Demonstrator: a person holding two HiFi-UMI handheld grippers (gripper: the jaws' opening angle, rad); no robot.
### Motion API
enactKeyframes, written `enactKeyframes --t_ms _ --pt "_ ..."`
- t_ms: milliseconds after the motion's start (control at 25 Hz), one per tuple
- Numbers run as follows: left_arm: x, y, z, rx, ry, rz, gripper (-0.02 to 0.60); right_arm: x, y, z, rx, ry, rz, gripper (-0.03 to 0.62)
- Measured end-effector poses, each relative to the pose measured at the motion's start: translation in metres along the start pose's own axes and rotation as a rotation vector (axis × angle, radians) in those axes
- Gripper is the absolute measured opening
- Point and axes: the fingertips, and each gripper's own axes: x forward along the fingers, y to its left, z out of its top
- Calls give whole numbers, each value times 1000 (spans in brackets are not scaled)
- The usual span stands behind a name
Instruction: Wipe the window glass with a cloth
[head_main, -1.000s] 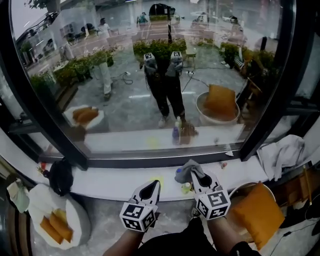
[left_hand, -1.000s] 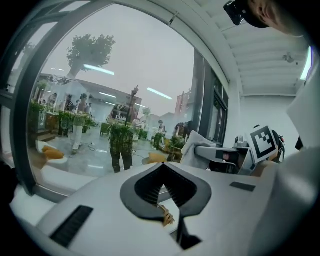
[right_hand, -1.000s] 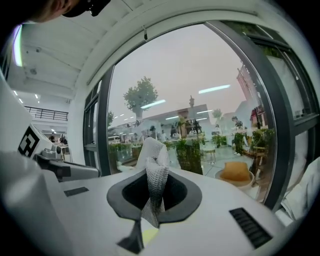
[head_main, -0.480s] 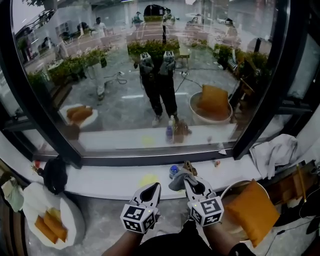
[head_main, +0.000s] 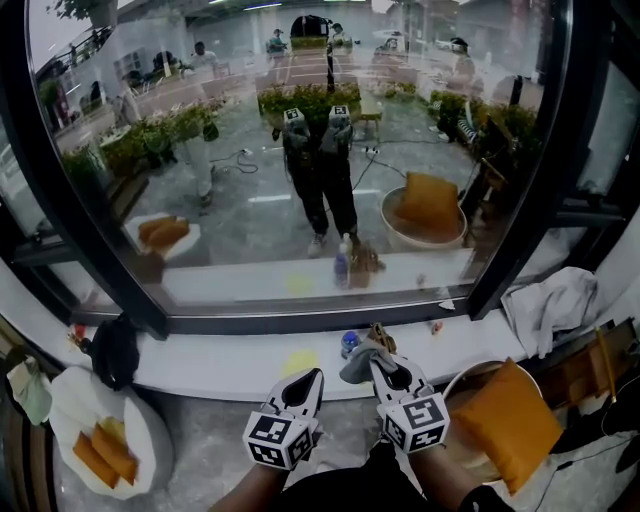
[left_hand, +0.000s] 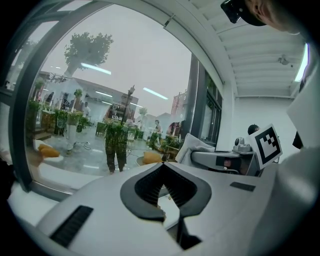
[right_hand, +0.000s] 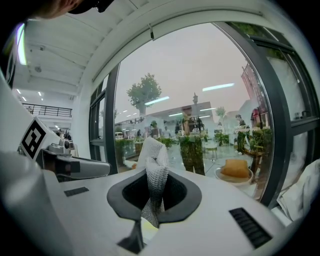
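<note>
The white window sill (head_main: 220, 370) runs under the window glass (head_main: 300, 150), and everything is placed from that sill. At the sill's far left end a black bundle (head_main: 113, 350) sits on it. Below that end a round white seat (head_main: 150, 440) carries orange pieces (head_main: 105, 452). Just below the sill's middle, the left gripper (head_main: 311, 377) points up towards the glass, its jaws pressed together at the tips with nothing between them. A yellow patch (head_main: 297, 359) lies on the sill just above it. Right of it, the right gripper (head_main: 381, 360) reaches the sill's front edge. Its jaws pinch a grey cloth (head_main: 360, 360), whose loose end stands up out of the tips and does not touch the glass. A small bottle with a blue cap (head_main: 347, 339) stands on the sill just behind the cloth. At the sill's right end a white rag (head_main: 555, 300) lies heaped, and below that end an orange cushion (head_main: 505, 420) sits in a round basket (head_main: 470, 378)
</note>
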Motion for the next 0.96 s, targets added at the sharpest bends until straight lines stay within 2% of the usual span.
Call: enactKeyframes --t_ms 960 --pt "-12 -3 -6 21 0 -14 8 -9 11 1 -4 -4 0 40"
